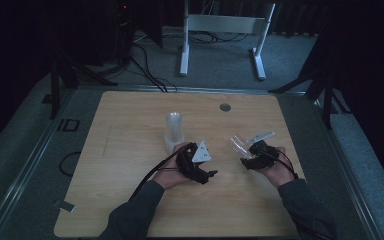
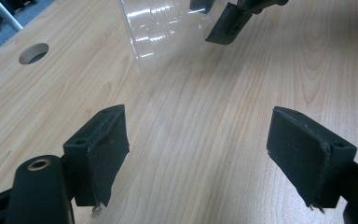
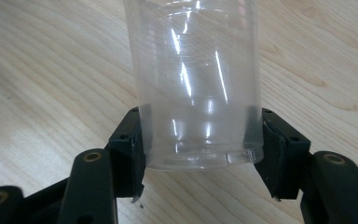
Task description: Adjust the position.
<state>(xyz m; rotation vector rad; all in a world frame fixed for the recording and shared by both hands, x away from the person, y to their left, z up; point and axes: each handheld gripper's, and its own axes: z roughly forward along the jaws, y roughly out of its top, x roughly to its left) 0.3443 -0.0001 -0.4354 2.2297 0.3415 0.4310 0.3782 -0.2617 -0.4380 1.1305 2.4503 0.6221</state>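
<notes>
A stack of clear plastic cups (image 1: pixel 174 131) stands upright near the table's middle, just beyond my left hand. My left gripper (image 1: pixel 207 170) hovers low over the wooden table (image 1: pixel 130 150), pointing right; its jaws (image 2: pixel 200 154) stand wide apart with bare wood between them. My right gripper (image 1: pixel 246 155) is shut on a single clear cup (image 1: pixel 238 144), tilted toward the left. In the right gripper view the pads (image 3: pixel 133 149) press both sides of that cup (image 3: pixel 198 93) near its rim. The left gripper view shows the same cup (image 2: pixel 161 28) ahead, with the right gripper's finger (image 2: pixel 228 23) beside it.
A round cable hole (image 1: pixel 224 107) sits in the tabletop at the far middle, also seen as the hole (image 2: pixel 33 52) in the left gripper view. Beyond the table a white desk frame (image 1: pixel 225 30) stands on carpet with cables (image 1: pixel 145 70). Dark stands flank both sides.
</notes>
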